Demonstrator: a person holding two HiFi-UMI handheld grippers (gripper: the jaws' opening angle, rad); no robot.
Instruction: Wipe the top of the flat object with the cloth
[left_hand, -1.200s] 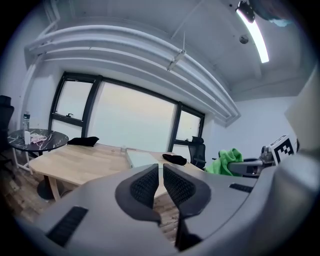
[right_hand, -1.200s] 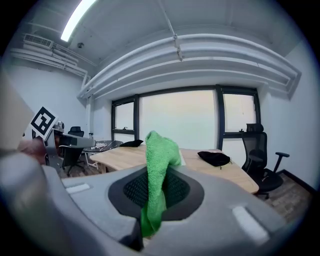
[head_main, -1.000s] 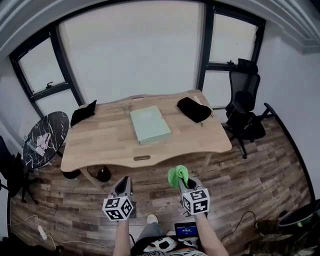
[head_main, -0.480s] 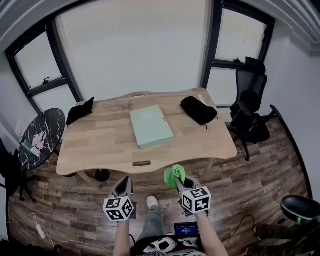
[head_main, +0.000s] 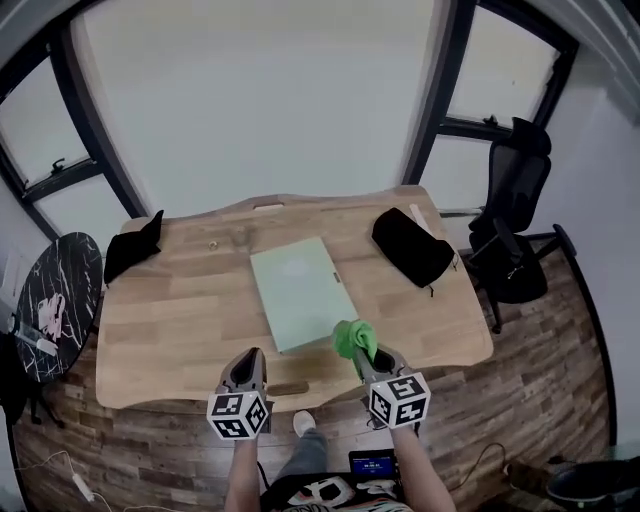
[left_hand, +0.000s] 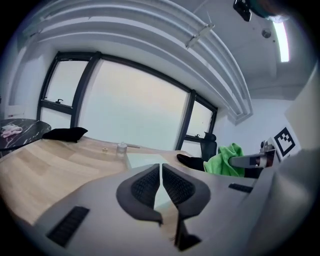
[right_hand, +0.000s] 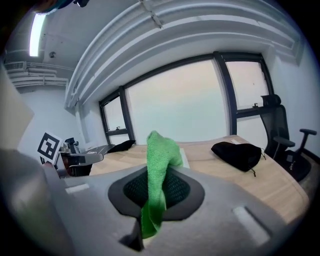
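Observation:
The flat object is a pale green board (head_main: 300, 290) lying on the wooden table (head_main: 180, 320). It also shows beyond the left jaws (left_hand: 145, 160). My right gripper (head_main: 372, 358) is shut on a bright green cloth (head_main: 353, 338), which hangs over the board's near right corner. In the right gripper view the cloth (right_hand: 159, 165) stands up between the pads and droops in front of them. My left gripper (head_main: 245, 362) is over the table's near edge, left of the board. Its jaws (left_hand: 161, 167) have just been closing and stand almost together, with nothing between them.
A black pouch (head_main: 412, 246) lies on the table's right side and a black item (head_main: 132, 246) at its left end. A small object (head_main: 213, 243) sits near the far edge. An office chair (head_main: 515, 230) stands at the right, a round dark side table (head_main: 45, 310) at the left.
Both grippers have come forward from over the floor to the table's near edge. The cloth now hangs over the board's near corner. The table fills more of the head view.

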